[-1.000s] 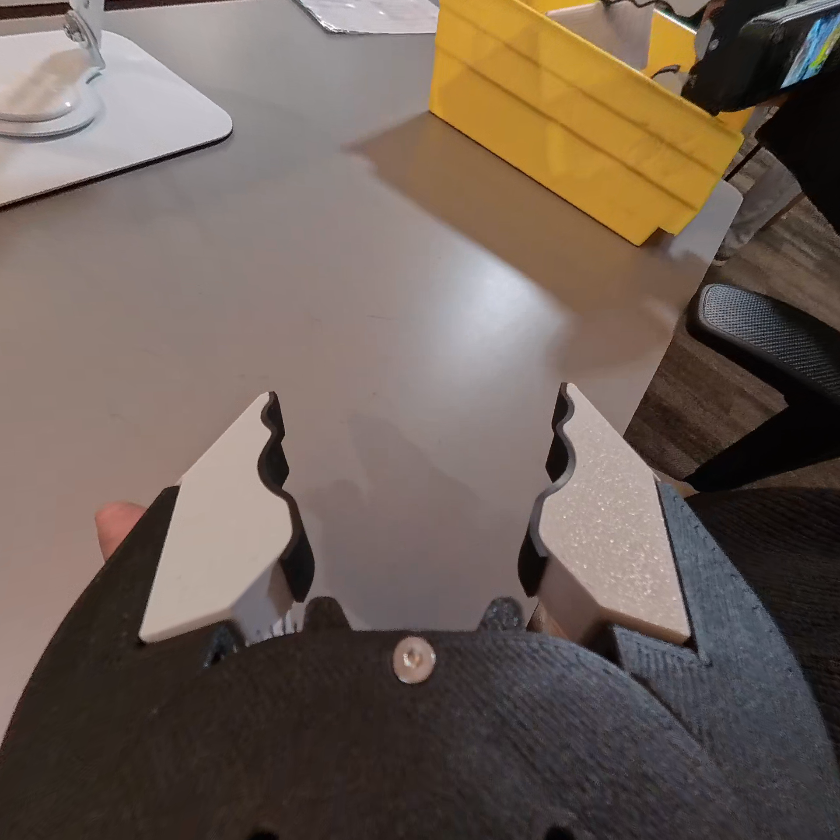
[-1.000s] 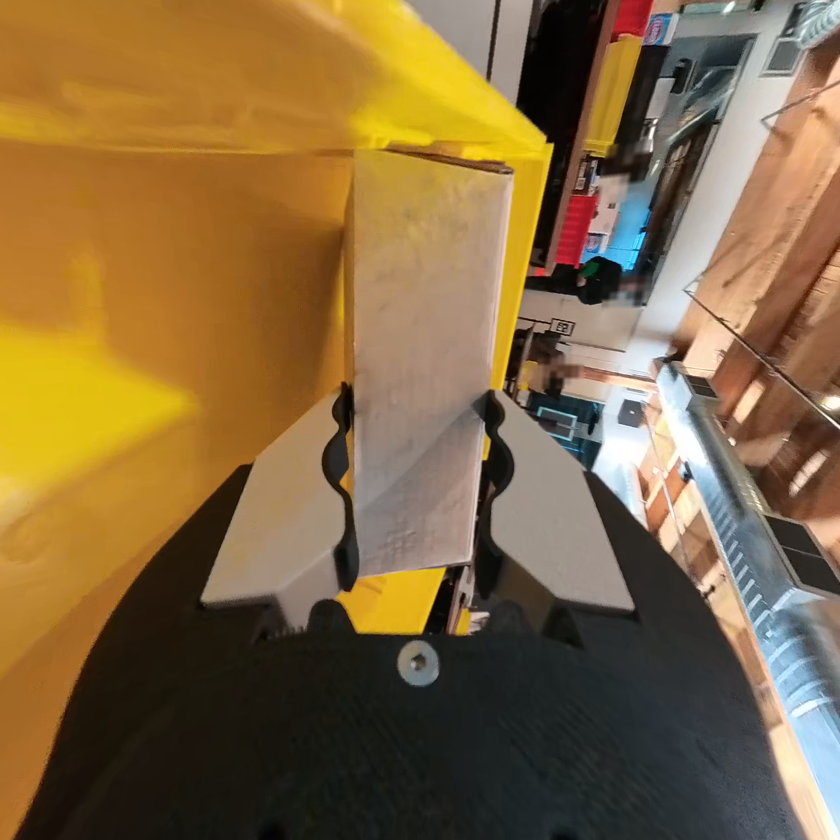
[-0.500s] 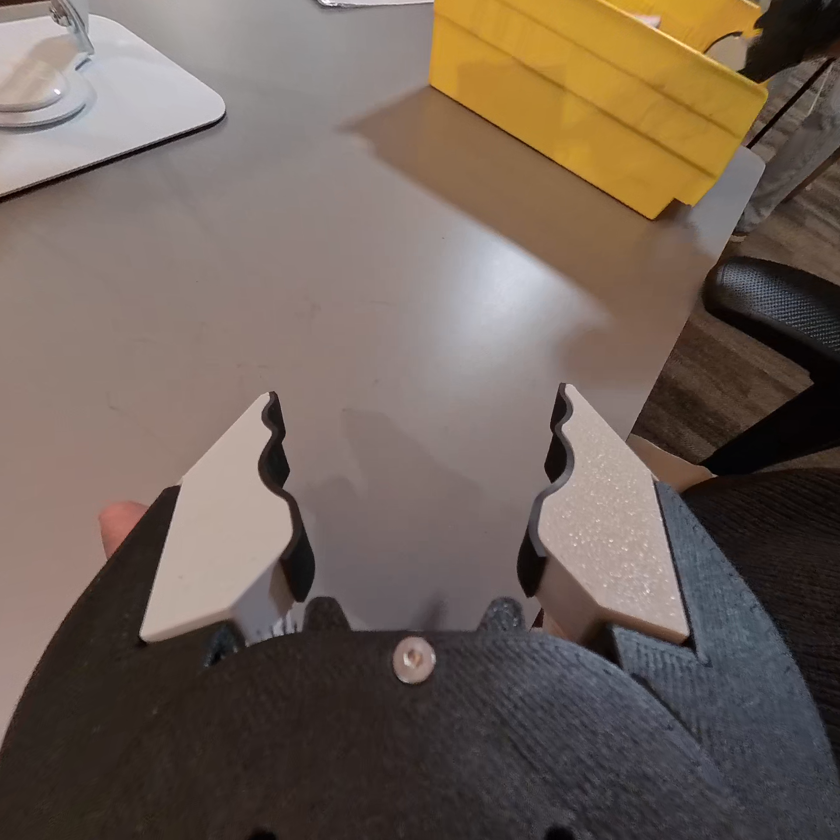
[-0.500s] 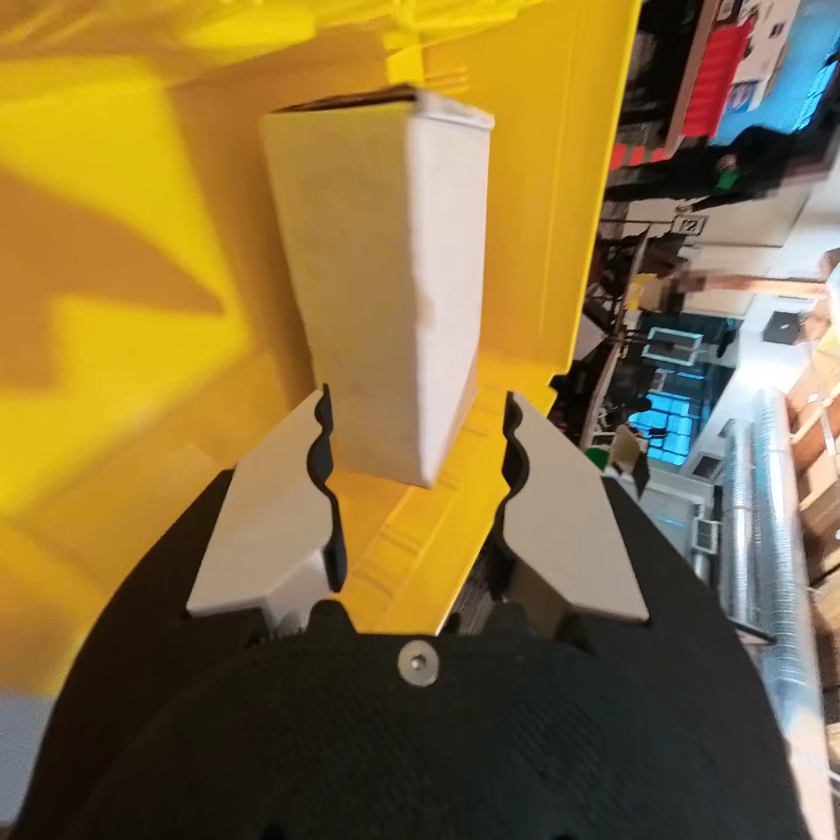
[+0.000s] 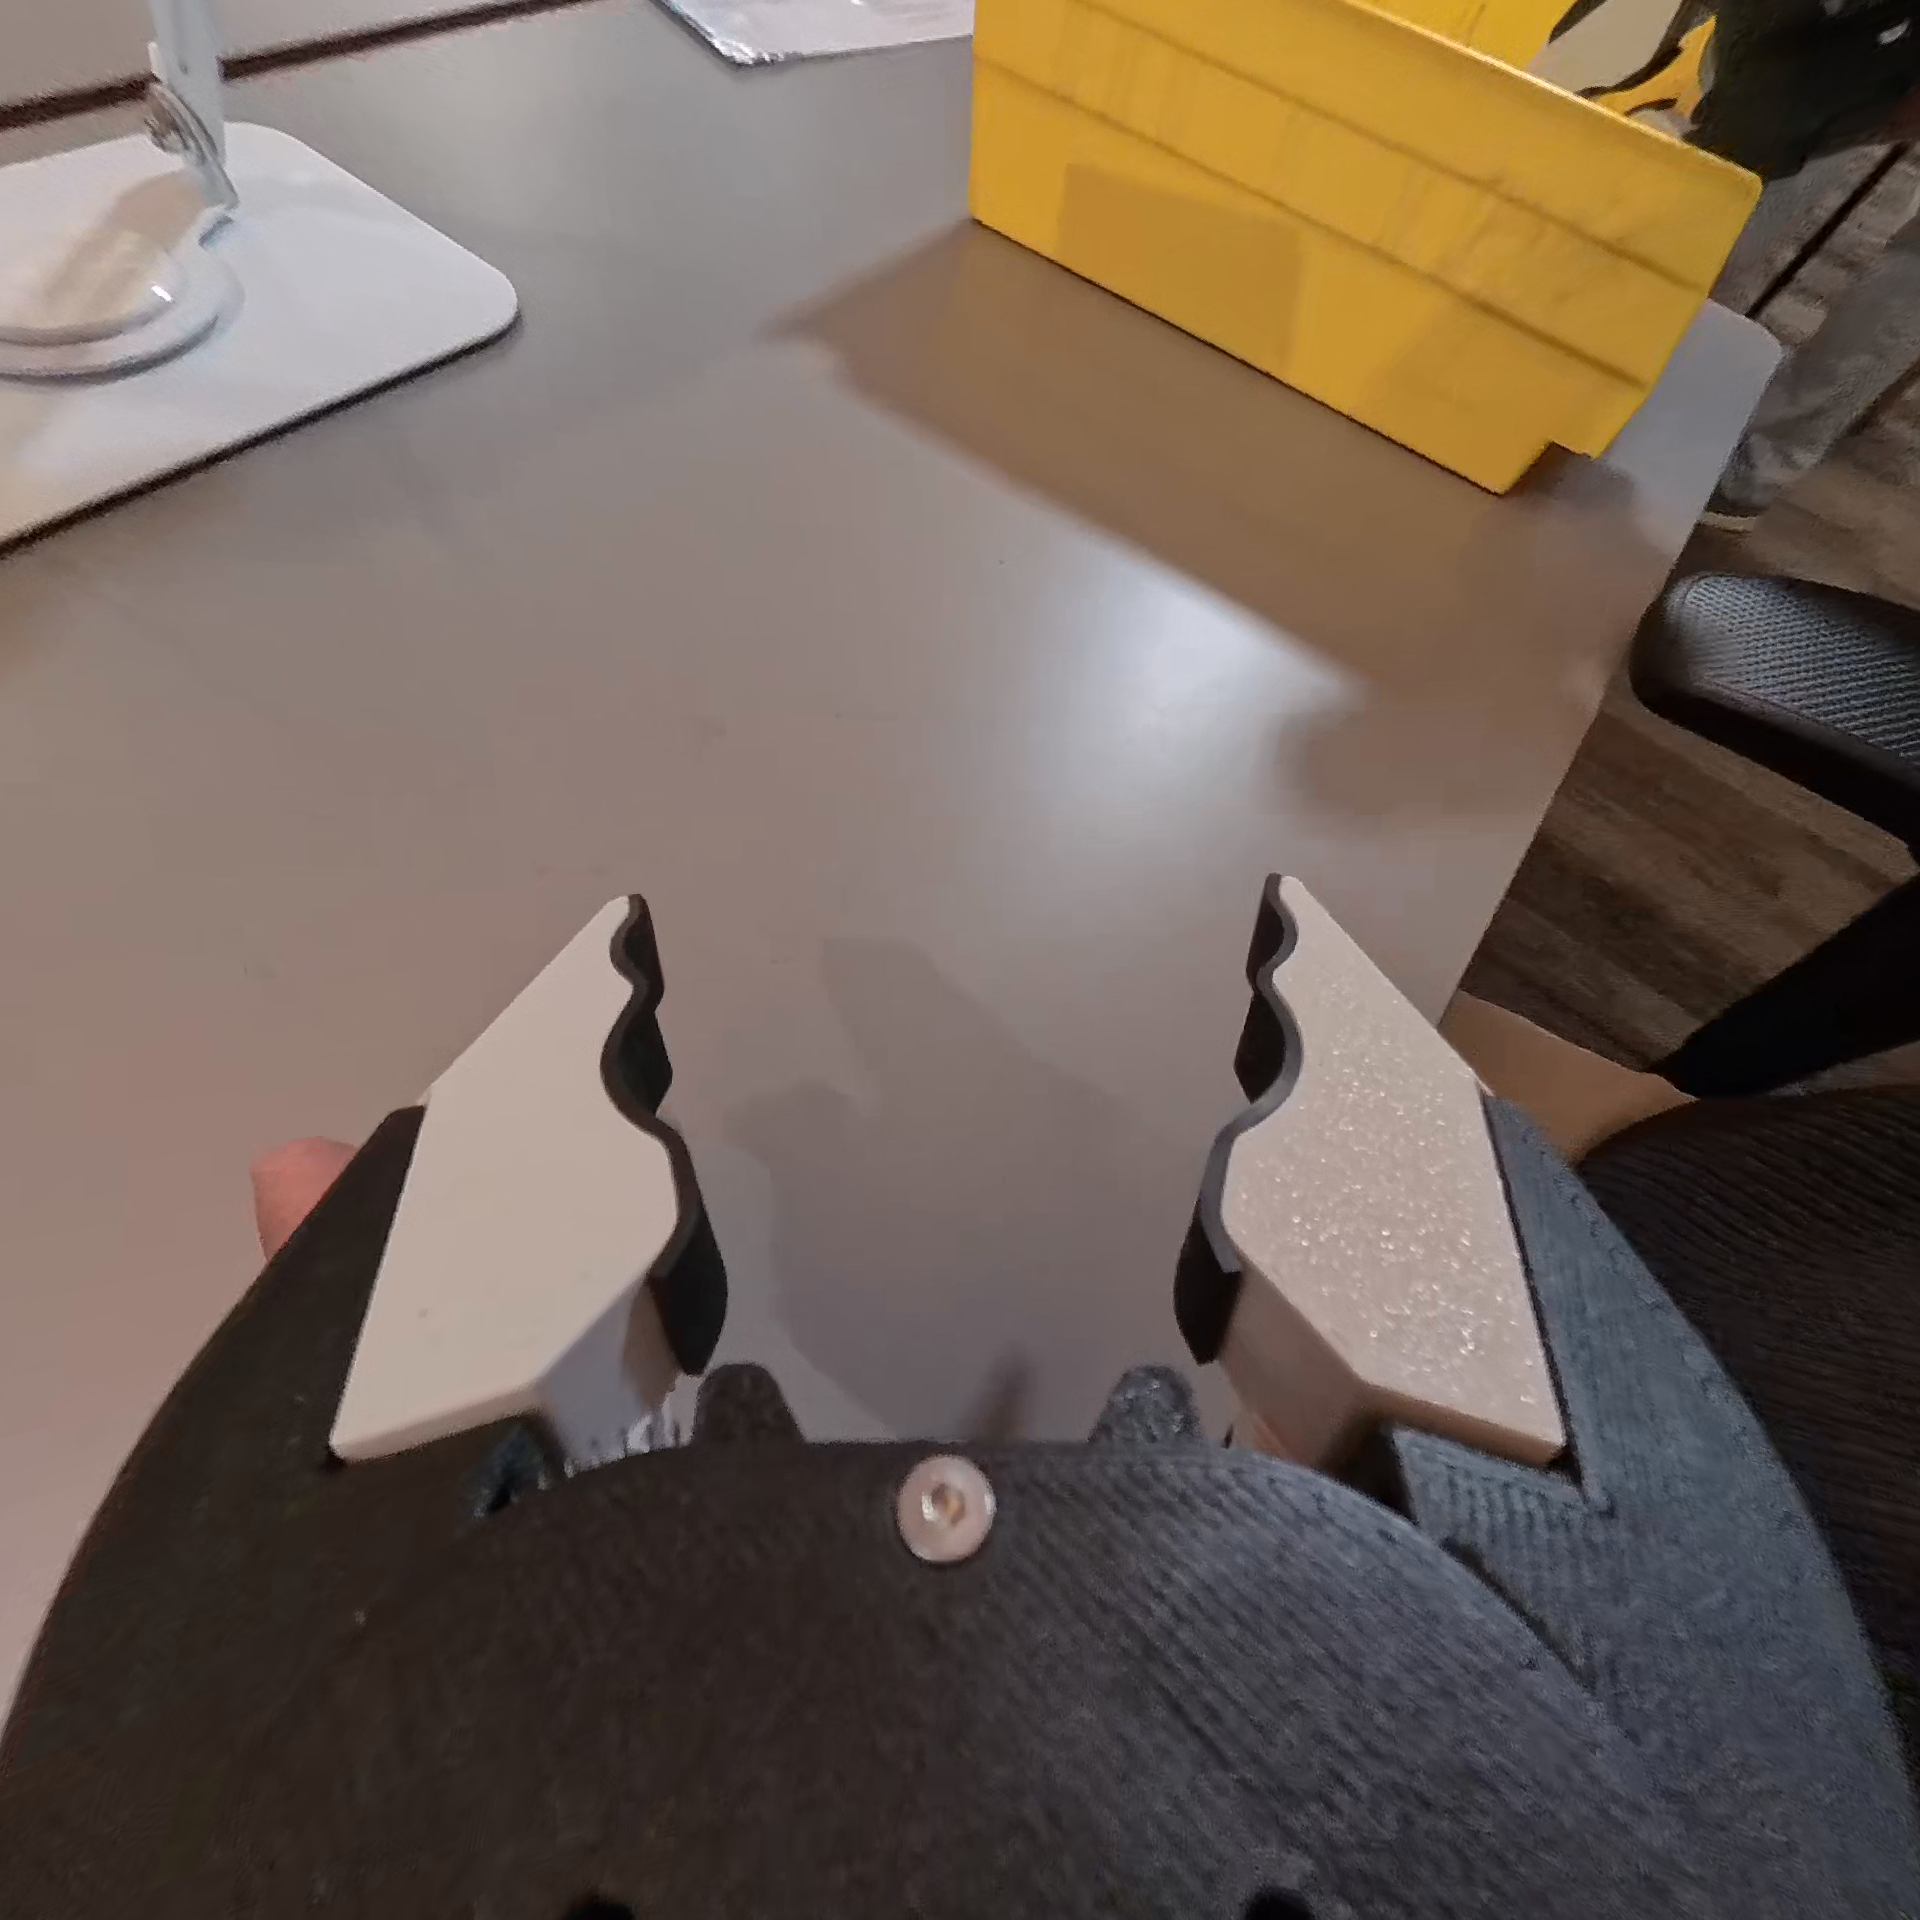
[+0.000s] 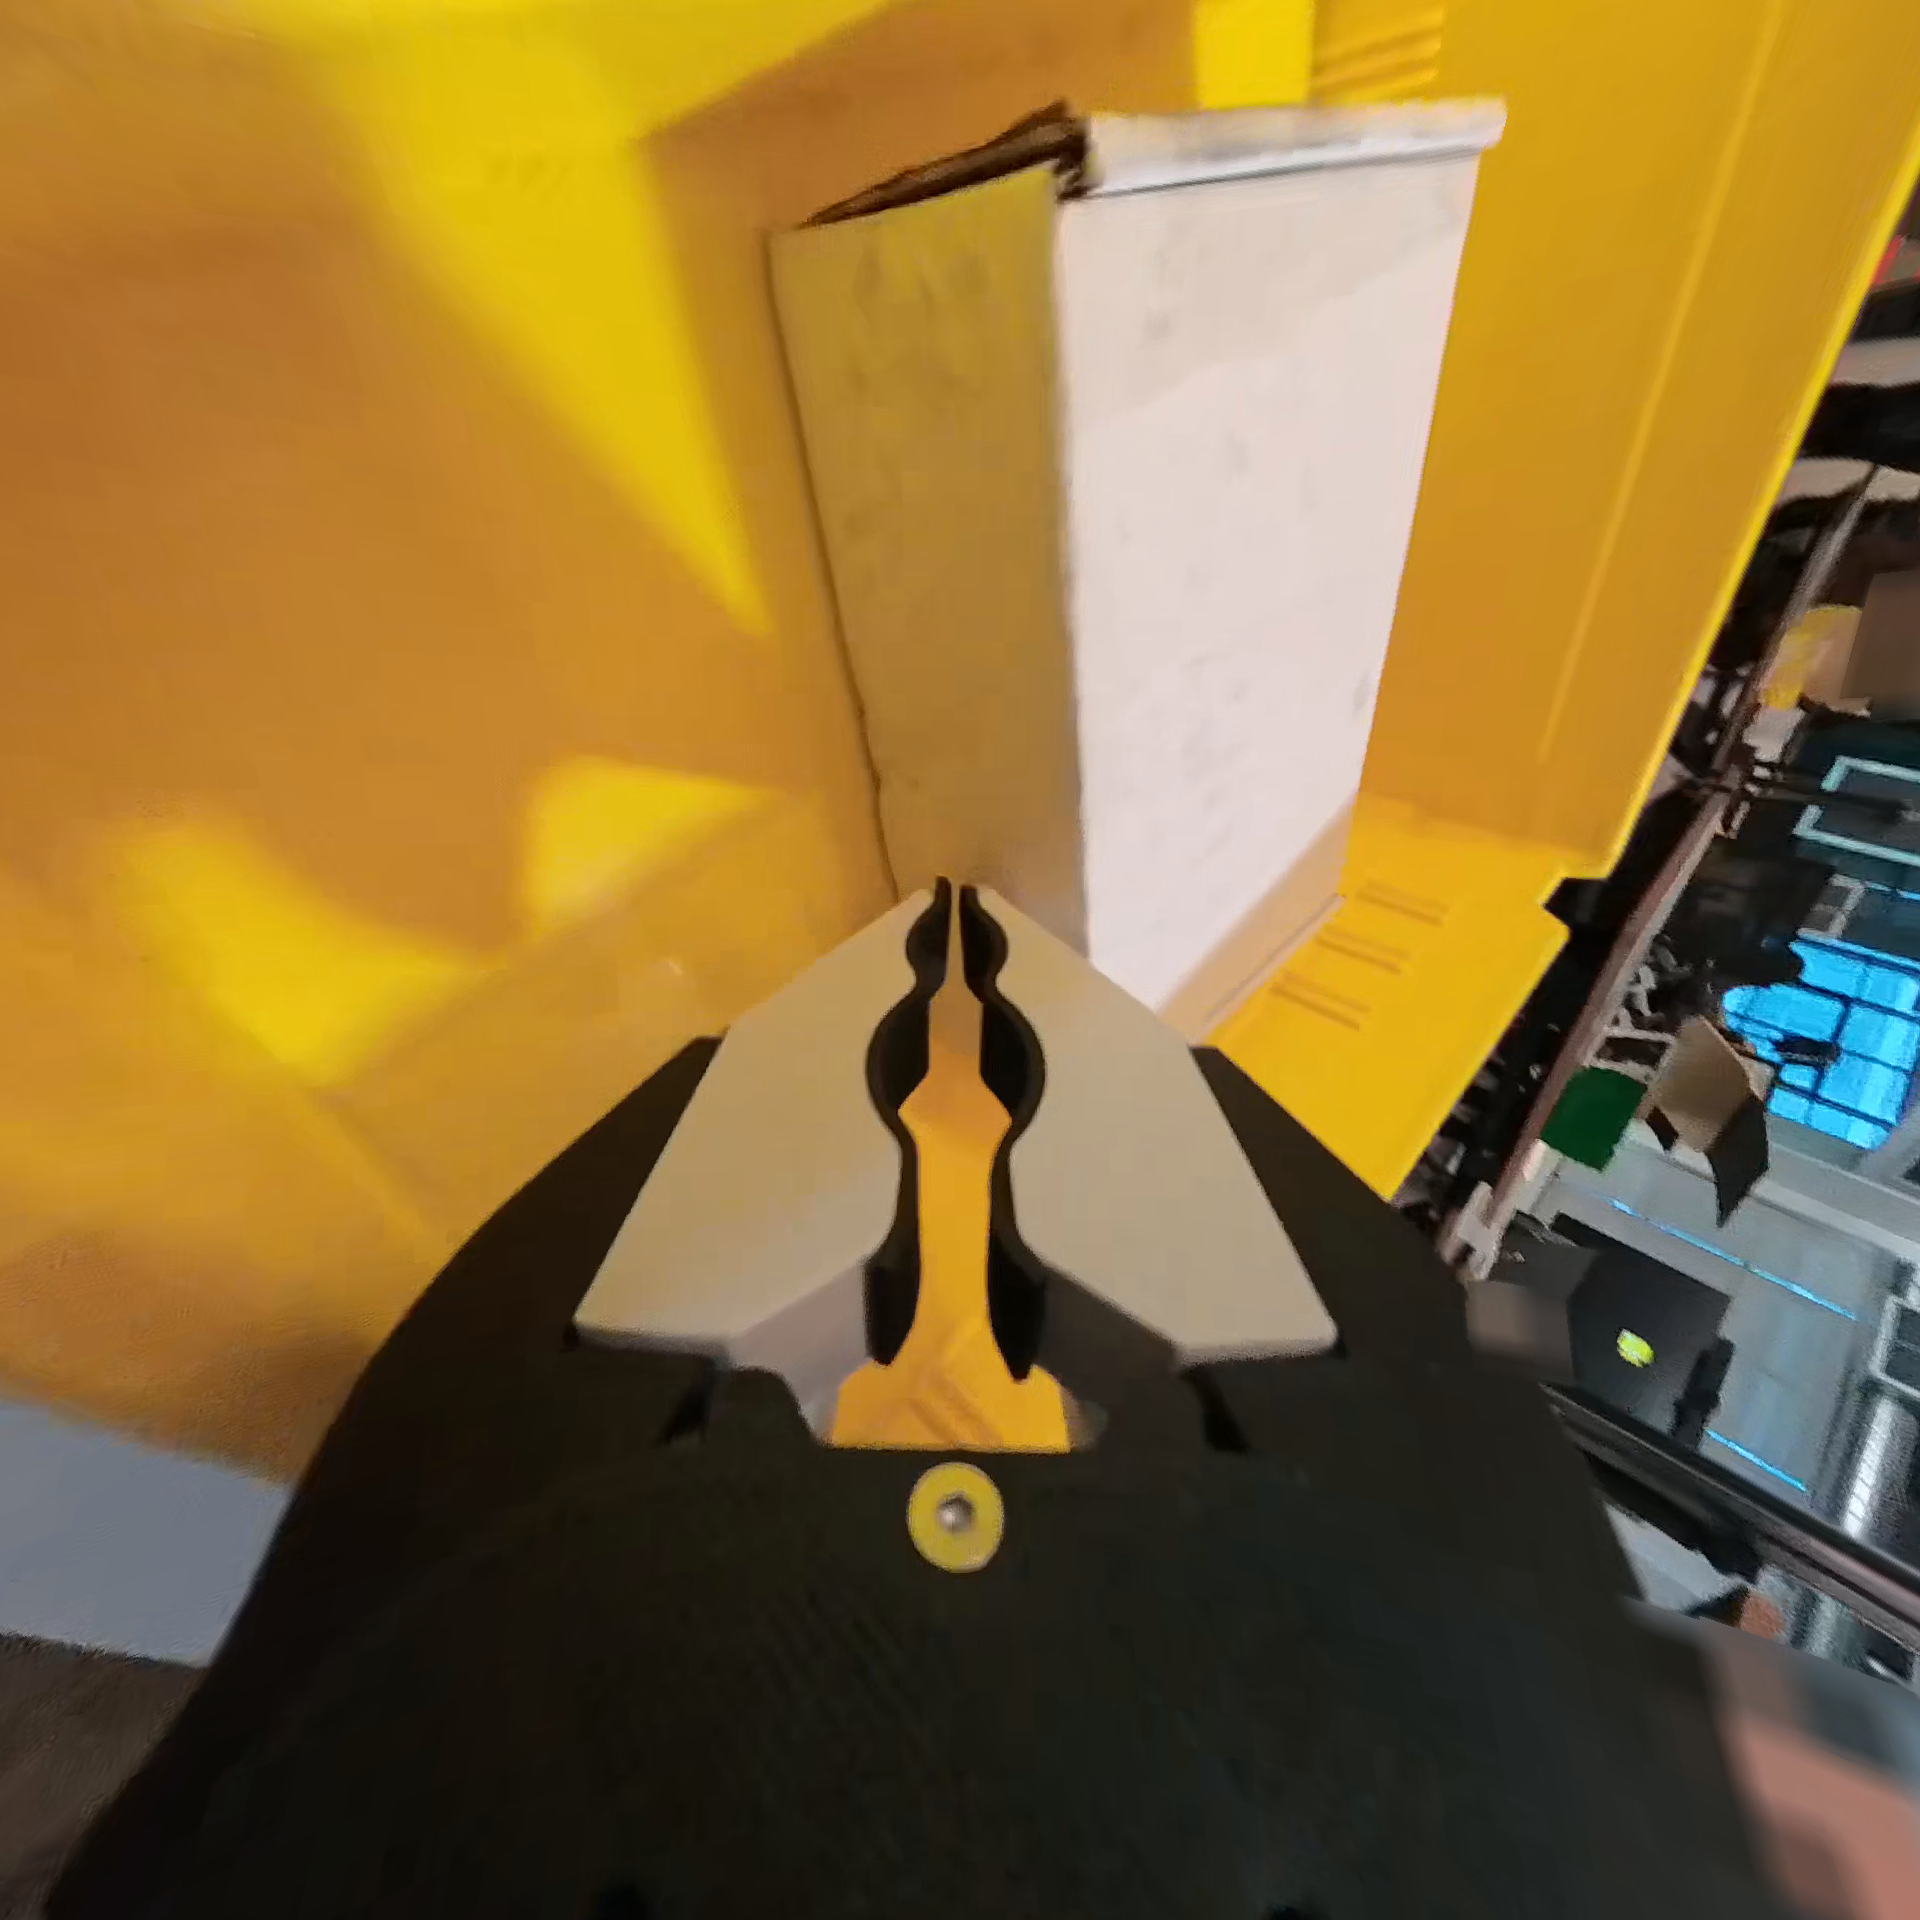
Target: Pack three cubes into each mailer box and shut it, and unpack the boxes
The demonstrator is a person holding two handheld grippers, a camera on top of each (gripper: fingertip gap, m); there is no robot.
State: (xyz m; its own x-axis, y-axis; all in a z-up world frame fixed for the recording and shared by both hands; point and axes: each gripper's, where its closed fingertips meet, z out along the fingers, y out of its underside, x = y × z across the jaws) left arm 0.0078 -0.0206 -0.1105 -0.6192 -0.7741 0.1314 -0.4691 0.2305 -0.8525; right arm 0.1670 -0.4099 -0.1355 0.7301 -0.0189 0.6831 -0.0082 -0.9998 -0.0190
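Inside the yellow bin (image 6: 364, 520), the white mailer box (image 6: 1195, 520) stands on end against the bin's wall, its flap edge at the top showing a strip of brown cardboard. The right tool (image 6: 956, 899) sits just in front of the box's lower corner with its fingers brought together until only a thin slit remains between the tips; nothing is caught between them, and the yellow of the bin shows through the wavy gap further back. Whether the tips touch the box cannot be told, since the view is blurred there. To the right, past the bin's rim, a cluttered room with shelving and blue-lit panels shows.

In the left wrist view, the left tool (image 5: 951, 909) hovers over the grey counter (image 5: 727, 644) with its fingers spread wide and nothing between them. A fingertip of the person's hand (image 5: 296, 1190) shows at the tool's left edge. The yellow bin (image 5: 1351, 239) stands at the far right corner of the counter, well apart from this tool, casting a shadow toward the middle of the surface. At the far left lies a white stand base (image 5: 239, 301) with a metal post rising from it. A black chair (image 5: 1787, 675) stands on the wooden floor beyond the counter's right edge. No cubes show in either view.
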